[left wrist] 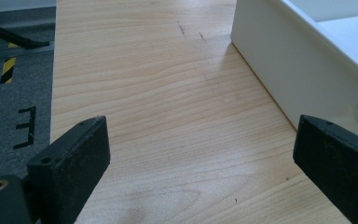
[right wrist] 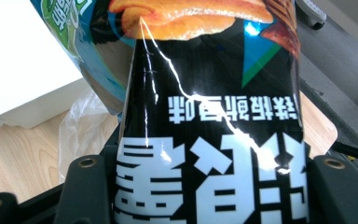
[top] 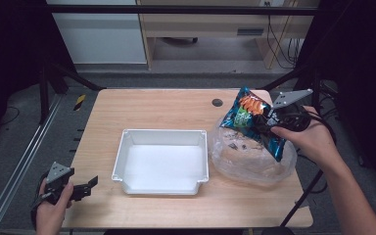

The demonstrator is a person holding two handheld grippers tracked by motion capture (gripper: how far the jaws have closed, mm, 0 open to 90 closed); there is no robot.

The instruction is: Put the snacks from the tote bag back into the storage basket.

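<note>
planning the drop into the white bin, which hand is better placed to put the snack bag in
Right. The right gripper already grips the snack bag above the plastic bag, beside the white bin. The left gripper sits open and empty.

Black snack bag clamped in right tongs — clear plastic bag behind, wooden table

A tray sits in the middle of the table. Right of it lies a plastic bag. A snack bag hangs over the plastic bag.

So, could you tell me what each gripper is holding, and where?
The right gripper clamps the snack bag near one end; the left gripper is open, holding nothing.
</note>
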